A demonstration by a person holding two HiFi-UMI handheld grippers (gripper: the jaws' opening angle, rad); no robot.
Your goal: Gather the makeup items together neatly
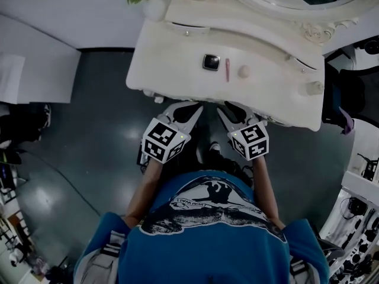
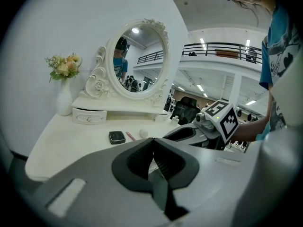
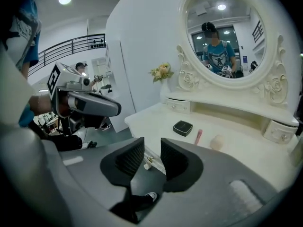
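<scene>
A black compact [image 1: 211,61], a pink lipstick [image 1: 227,70] and a beige puff [image 1: 243,71] lie in a row near the middle of the white dressing table [image 1: 172,78]. Both grippers hang over the floor just short of the table's front edge, apart from the items. My left gripper [image 1: 194,107] has its jaws meeting at the tips with nothing in them [image 2: 153,141]. A narrow gap shows between the pads of my right gripper [image 1: 227,107], and nothing is in it [image 3: 152,143]. From the right gripper view the compact [image 3: 182,127], lipstick [image 3: 198,136] and puff [image 3: 217,142] lie ahead.
An oval mirror [image 2: 137,60] with small drawers [image 2: 90,117] stands at the table's back. A white vase of flowers [image 2: 64,96] is at the back left corner, a small jar [image 1: 314,88] at the right end. A black chair [image 1: 349,93] stands beside the table.
</scene>
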